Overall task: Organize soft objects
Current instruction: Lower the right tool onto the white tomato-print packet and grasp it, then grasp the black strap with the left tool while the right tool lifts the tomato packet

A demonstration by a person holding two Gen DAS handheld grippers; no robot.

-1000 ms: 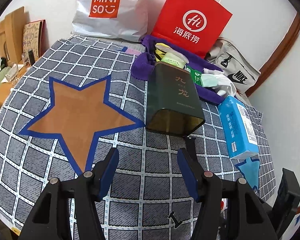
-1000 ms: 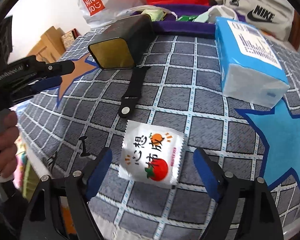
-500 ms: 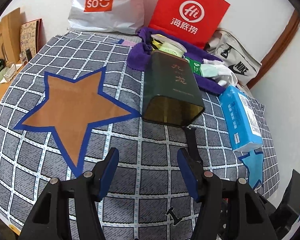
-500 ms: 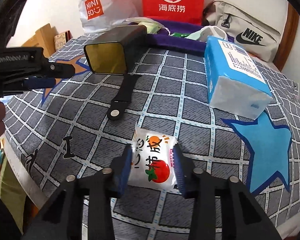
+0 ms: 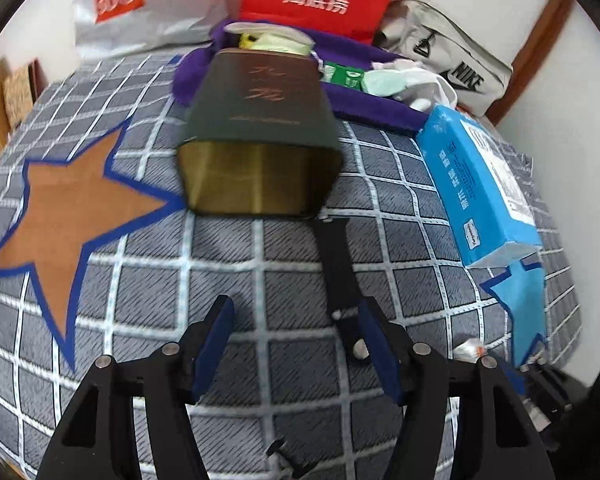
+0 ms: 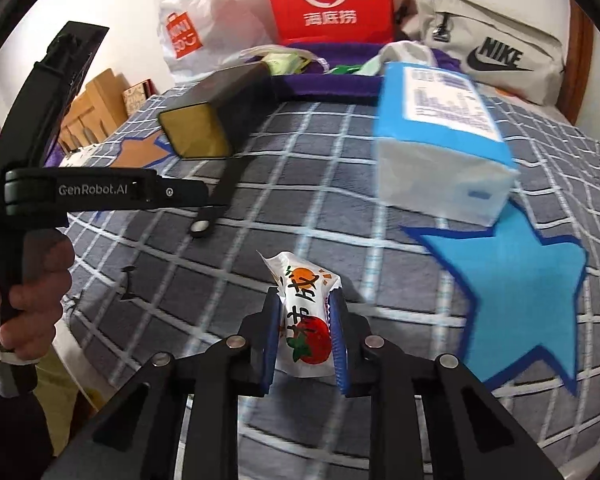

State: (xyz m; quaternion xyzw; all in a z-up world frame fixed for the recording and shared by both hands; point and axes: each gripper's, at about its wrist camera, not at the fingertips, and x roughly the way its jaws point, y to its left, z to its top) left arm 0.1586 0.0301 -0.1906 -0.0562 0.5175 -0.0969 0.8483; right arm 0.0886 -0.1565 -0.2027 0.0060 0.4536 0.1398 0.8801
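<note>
A white snack packet (image 6: 306, 320) with an orange and a tomato printed on it stands squeezed between the blue pads of my right gripper (image 6: 305, 298). The jaws are closing and the pads press its sides. The packet is just above the grey checked cloth (image 6: 340, 208). My left gripper (image 5: 295, 308) hangs over the cloth with its jaws opening and nothing between them. A black strap (image 5: 336, 264) lies by its right finger. A blue tissue pack (image 5: 480, 184) lies to the right, its near end on a blue star (image 6: 512, 288).
A dark tin (image 5: 256, 148) lies on its side past the strap, beside a brown star (image 5: 72, 212). Behind it a purple cloth (image 5: 364, 100) holds small packets. Bags line the wall. A hand (image 6: 24, 300) holds the left gripper's handle at the bed's left edge.
My right gripper closed on the snack packet, which now stands on edge, folded between the pads. My left gripper moved closer to the tin and strap.
</note>
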